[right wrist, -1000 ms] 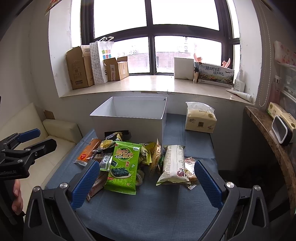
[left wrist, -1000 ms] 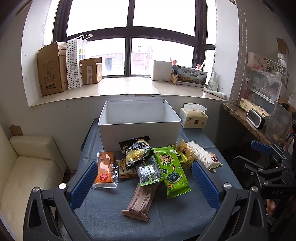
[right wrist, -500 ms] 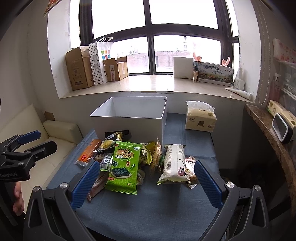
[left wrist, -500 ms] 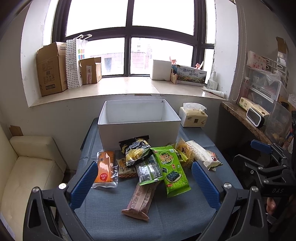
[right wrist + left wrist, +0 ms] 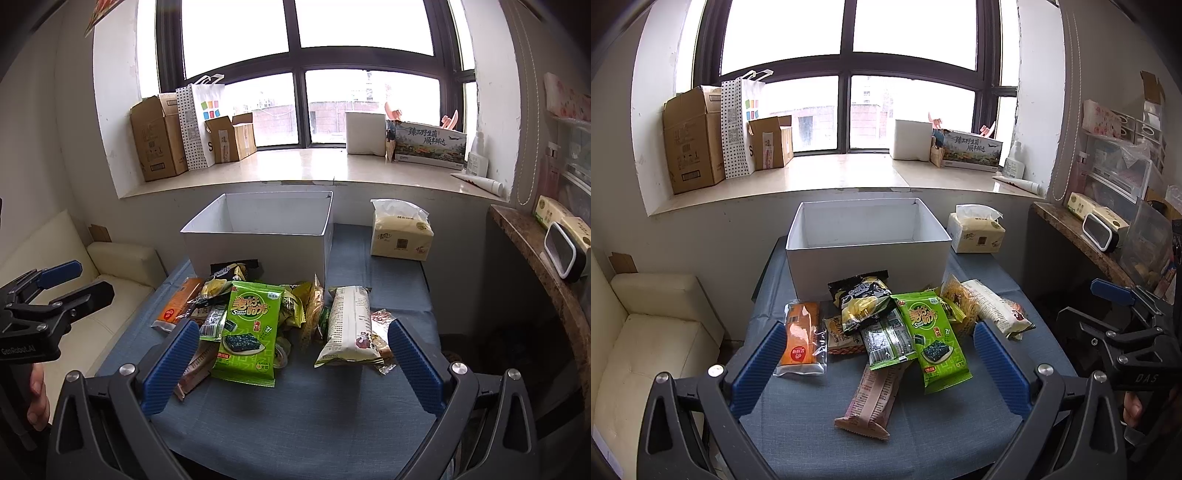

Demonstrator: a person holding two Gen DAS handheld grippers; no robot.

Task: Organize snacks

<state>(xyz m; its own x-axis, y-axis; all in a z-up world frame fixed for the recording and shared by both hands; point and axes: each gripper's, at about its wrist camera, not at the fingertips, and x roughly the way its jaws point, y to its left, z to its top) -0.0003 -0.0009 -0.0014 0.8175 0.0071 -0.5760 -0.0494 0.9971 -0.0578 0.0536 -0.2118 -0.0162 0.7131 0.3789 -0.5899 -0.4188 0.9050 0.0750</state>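
Nothing picked yet. Snack pile (image 5: 897, 325) sits mid-table, just in front of white box (image 5: 868, 254), box looks empty. Left gripper (image 5: 879, 365) and right gripper (image 5: 291, 363) both hang above near edge, jaws wide apart, holding nothing. I'd grab top green pack (image 5: 251, 328) first, pinch along edge, lift, drop in box.
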